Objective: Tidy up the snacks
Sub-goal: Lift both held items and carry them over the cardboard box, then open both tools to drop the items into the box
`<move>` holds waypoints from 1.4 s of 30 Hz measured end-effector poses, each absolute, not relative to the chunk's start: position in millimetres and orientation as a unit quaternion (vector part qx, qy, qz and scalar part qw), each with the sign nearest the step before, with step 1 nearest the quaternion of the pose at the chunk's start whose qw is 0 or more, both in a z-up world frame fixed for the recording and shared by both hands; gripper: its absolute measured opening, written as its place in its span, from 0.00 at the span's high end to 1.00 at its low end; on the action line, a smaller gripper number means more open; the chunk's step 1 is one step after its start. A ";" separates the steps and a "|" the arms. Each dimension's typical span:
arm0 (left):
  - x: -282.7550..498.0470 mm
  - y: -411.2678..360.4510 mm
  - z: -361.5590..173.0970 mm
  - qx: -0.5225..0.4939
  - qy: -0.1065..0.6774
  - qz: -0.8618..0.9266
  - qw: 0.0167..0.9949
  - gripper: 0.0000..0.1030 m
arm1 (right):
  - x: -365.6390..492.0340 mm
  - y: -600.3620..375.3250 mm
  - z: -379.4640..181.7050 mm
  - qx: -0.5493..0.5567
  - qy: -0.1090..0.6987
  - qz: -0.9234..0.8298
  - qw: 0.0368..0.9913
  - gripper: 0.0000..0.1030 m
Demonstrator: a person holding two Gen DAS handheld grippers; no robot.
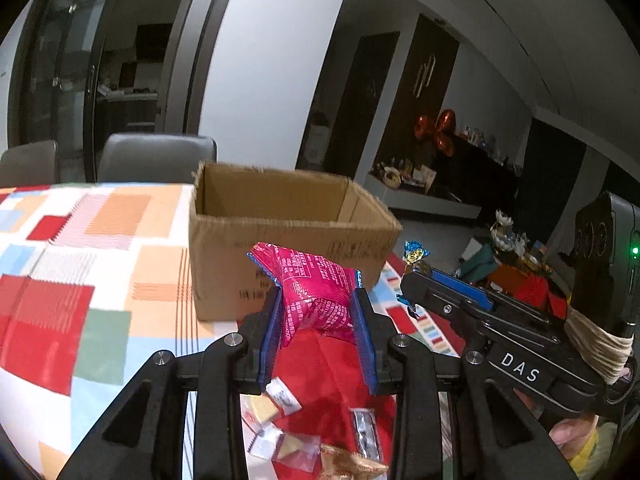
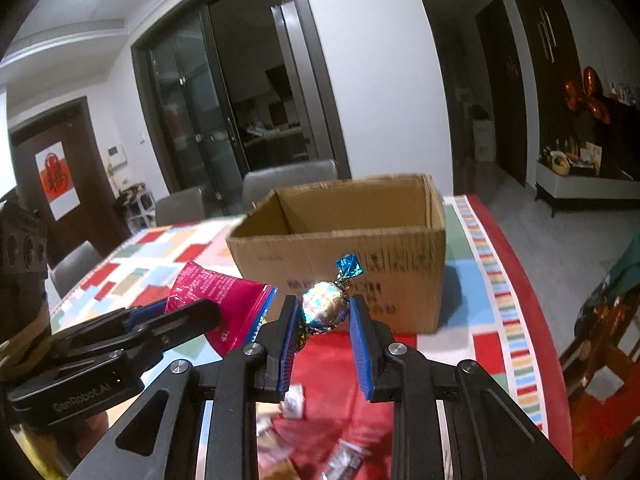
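Observation:
My left gripper (image 1: 316,300) is shut on a pink snack packet (image 1: 312,284), held above the table in front of an open cardboard box (image 1: 288,248). My right gripper (image 2: 325,306) is shut on a foil-wrapped candy (image 2: 325,304) with blue twisted ends, also just short of the box (image 2: 344,248). In the left wrist view the right gripper (image 1: 416,276) comes in from the right with the candy (image 1: 414,254). In the right wrist view the left gripper (image 2: 160,320) holds the pink packet (image 2: 216,296) at the left.
Several small wrapped snacks (image 1: 280,424) lie on the patchwork tablecloth (image 1: 80,280) below the grippers. Grey chairs (image 1: 156,158) stand behind the table. The table's right edge (image 2: 520,300) drops to the floor; a sideboard (image 2: 580,184) stands farther off.

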State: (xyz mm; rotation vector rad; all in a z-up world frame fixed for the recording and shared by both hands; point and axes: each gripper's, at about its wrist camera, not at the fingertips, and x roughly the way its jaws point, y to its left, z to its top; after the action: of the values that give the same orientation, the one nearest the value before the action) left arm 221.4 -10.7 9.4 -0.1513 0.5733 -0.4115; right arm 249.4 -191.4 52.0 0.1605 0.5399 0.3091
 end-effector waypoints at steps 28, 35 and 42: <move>314.9 -6.0 52.3 -0.061 0.242 -0.187 0.950 0.67 | 332.5 -187.1 94.9 0.083 0.240 0.150 0.955 0.74; 350.0 -7.0 41.1 -0.055 0.263 -0.169 0.948 0.57 | 360.6 -183.3 87.2 0.073 0.258 0.131 0.954 0.73; 337.2 -5.4 40.0 -0.043 0.253 -0.147 0.955 0.37 | 358.3 -184.6 84.6 0.062 0.262 0.104 0.957 0.49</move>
State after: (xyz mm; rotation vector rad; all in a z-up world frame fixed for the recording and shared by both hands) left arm 337.2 -5.4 40.0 -0.0868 0.5128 -0.2984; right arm 358.3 -184.6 84.6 0.1268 0.5325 0.2115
